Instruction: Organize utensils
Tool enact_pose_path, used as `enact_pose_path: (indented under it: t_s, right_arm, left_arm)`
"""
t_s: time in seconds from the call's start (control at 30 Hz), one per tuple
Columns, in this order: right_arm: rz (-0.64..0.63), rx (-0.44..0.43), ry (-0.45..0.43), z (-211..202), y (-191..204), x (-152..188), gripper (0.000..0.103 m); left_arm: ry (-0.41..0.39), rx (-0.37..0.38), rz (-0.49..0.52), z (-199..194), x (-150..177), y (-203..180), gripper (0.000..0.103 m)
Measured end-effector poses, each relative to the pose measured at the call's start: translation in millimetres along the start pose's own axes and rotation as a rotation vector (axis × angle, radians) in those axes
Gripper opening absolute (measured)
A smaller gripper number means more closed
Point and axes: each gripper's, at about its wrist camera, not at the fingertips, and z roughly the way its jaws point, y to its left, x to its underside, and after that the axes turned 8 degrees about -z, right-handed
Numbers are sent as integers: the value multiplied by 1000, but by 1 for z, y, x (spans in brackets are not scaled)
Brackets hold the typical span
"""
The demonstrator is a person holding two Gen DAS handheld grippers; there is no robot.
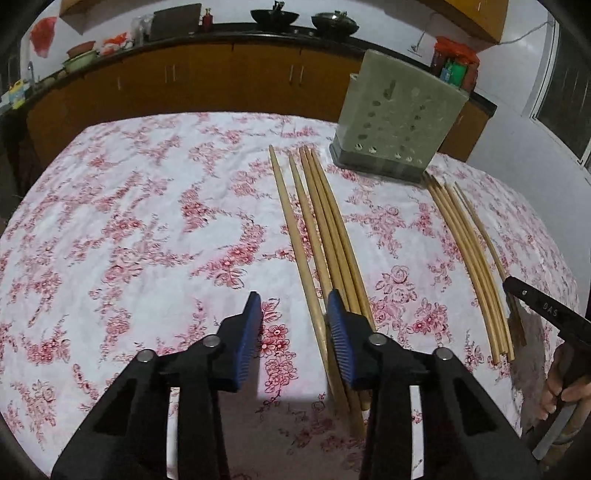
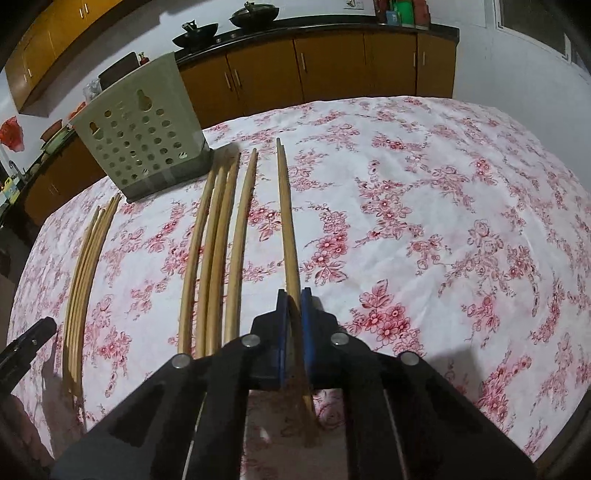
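Note:
Several wooden chopsticks (image 1: 325, 229) lie lengthwise on the floral tablecloth (image 1: 147, 221), with a second bundle (image 1: 469, 258) to the right. A pale perforated utensil holder (image 1: 399, 114) stands behind them. My left gripper (image 1: 293, 308) is open and empty, its right finger (image 1: 341, 332) over the near ends of the left bundle. In the right wrist view my right gripper (image 2: 294, 306) is shut on a pair of chopsticks (image 2: 286, 214) that point forward over the cloth. Further chopsticks (image 2: 218, 251) and another bundle (image 2: 85, 273) lie to its left, and the holder (image 2: 144, 136) stands beyond them.
Brown kitchen cabinets (image 1: 207, 81) with a dark counter run behind the table, carrying woks (image 1: 274, 16) and jars. The right gripper's black body (image 1: 546, 314) shows at the right edge of the left wrist view. The left gripper's edge (image 2: 26, 343) shows at the left in the right wrist view.

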Motion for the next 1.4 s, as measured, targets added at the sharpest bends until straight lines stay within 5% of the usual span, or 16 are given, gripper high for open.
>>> enact_pose_path:
  t_s: [0.3, 0.47, 0.77, 1.4]
  right_arm:
    - [-23, 11, -4, 0, 6, 0, 13]
    - [-51, 28, -7, 3, 9, -2, 10]
    - [-42, 40, -18, 15, -1, -19, 9]
    - [-70, 45, -52, 8, -4, -7, 9]
  left_arm:
    - [40, 6, 22, 11, 0, -5, 24]
    - [38, -25, 32, 17, -6, -4, 9]
    - [17, -61, 6, 24, -25, 19, 8]
    - [-24, -52, 38, 14, -13, 16, 8]
